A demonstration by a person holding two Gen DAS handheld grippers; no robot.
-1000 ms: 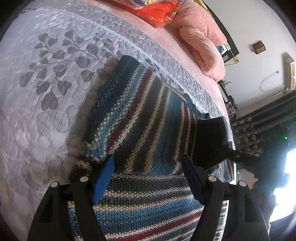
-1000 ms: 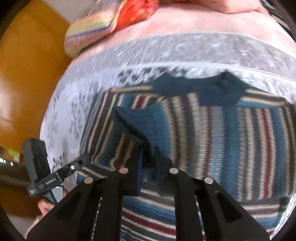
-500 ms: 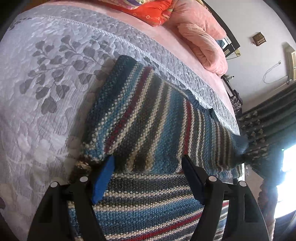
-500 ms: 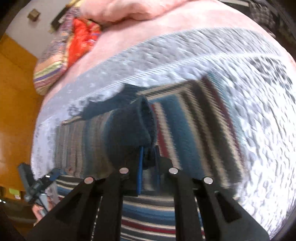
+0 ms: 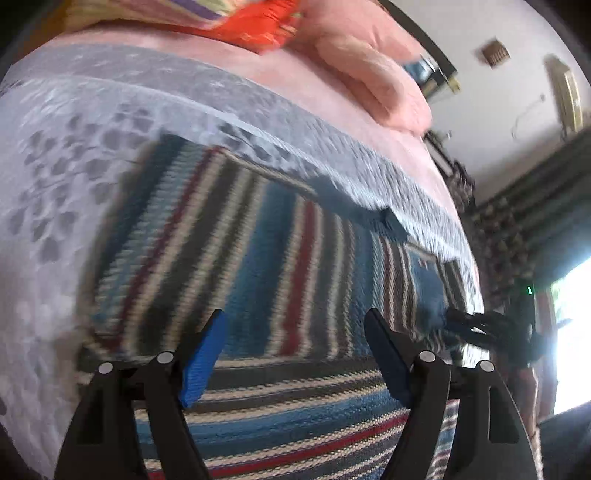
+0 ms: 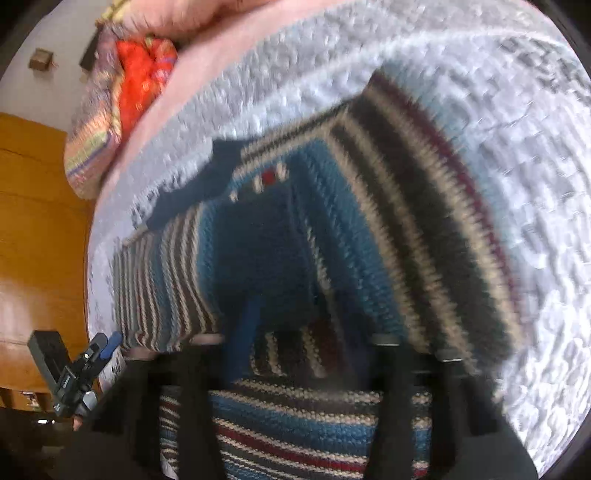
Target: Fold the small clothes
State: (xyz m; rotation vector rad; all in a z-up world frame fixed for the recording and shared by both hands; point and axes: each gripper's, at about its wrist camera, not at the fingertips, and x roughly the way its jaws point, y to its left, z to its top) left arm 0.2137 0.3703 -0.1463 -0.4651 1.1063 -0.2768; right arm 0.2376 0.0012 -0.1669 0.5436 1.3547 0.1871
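Note:
A striped knit sweater (image 5: 280, 258) in blue, grey, cream and red lies flat on the bed. Its navy collar (image 6: 192, 184) points toward the pillows. My left gripper (image 5: 293, 350) hovers open over the sweater's lower part, nothing between its blue pads (image 5: 203, 354). In the right wrist view, the sweater (image 6: 369, 221) fills the frame, with a folded blue part just ahead of my fingers. My right gripper (image 6: 317, 332) is blurred; its jaws stand apart, holding nothing. It also shows at the sweater's right side as the right gripper (image 5: 480, 328). The left gripper (image 6: 74, 369) is at lower left.
A grey leaf-patterned quilt (image 5: 55, 184) covers the bed, over a pink sheet. Pink pillows (image 5: 369, 74) and a red cushion (image 5: 258, 26) lie at the head. Orange wooden panelling (image 6: 37, 221) stands on one side, dark curtains (image 5: 517, 221) and a bright window on the other.
My right gripper carried the dark cuff across the sweater, then opened and let it go. The left gripper stayed open and shifted its view toward the collar.

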